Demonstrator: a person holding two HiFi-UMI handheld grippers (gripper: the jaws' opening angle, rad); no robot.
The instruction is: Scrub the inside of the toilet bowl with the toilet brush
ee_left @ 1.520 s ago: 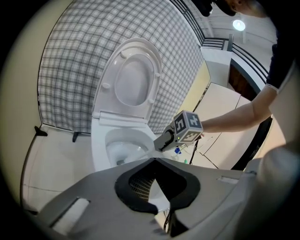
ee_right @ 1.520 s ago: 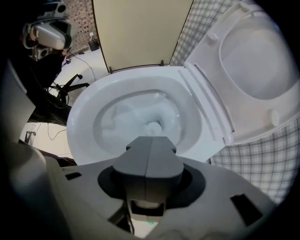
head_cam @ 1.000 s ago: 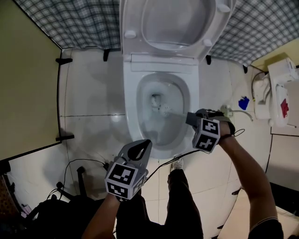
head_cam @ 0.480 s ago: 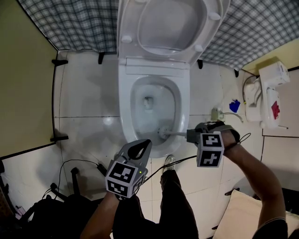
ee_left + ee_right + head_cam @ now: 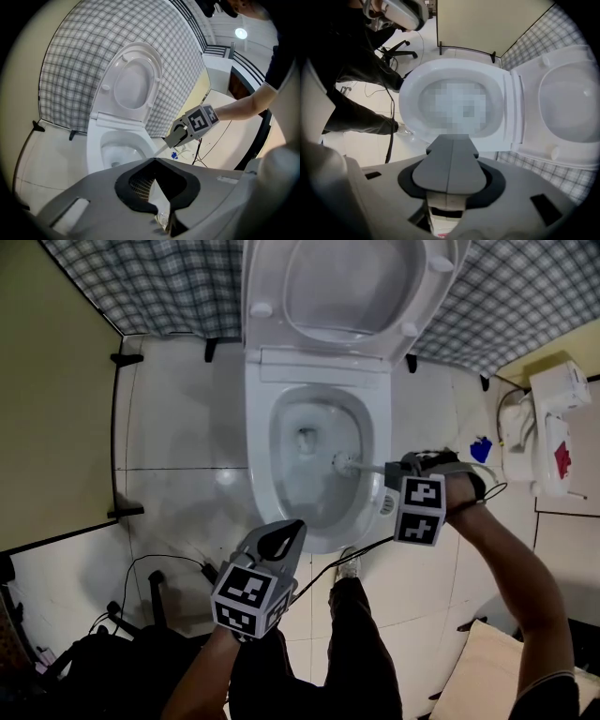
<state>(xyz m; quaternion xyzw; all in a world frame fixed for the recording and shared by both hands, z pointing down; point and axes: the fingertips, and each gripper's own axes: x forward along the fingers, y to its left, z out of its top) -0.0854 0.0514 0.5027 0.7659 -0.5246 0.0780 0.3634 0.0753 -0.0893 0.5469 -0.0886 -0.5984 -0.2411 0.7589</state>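
The white toilet bowl (image 5: 258, 465) stands with its lid (image 5: 347, 287) raised. My right gripper (image 5: 389, 474) hangs over the bowl's right rim, shut on the toilet brush's pale handle (image 5: 370, 468). The brush head (image 5: 343, 463) rests against the inner right wall. In the right gripper view the jaws (image 5: 450, 140) meet over the handle (image 5: 445, 206), and a mosaic patch hides the brush head. My left gripper (image 5: 286, 532) hovers before the front rim, shut and holding nothing. From the left gripper view (image 5: 154, 161) I see the bowl (image 5: 96, 140) and the right gripper (image 5: 176, 138).
A beige partition (image 5: 47, 409) closes the left side. Black cables (image 5: 169, 568) and dark gear (image 5: 103, 671) lie on the tiles at lower left. A white fixture (image 5: 553, 427) and a small blue thing (image 5: 485, 448) sit at right. The person's shoe (image 5: 352, 568) stands before the bowl.
The right gripper drew the brush head from near the drain to the bowl's front, then up along the right inner wall. The left gripper has stayed put.
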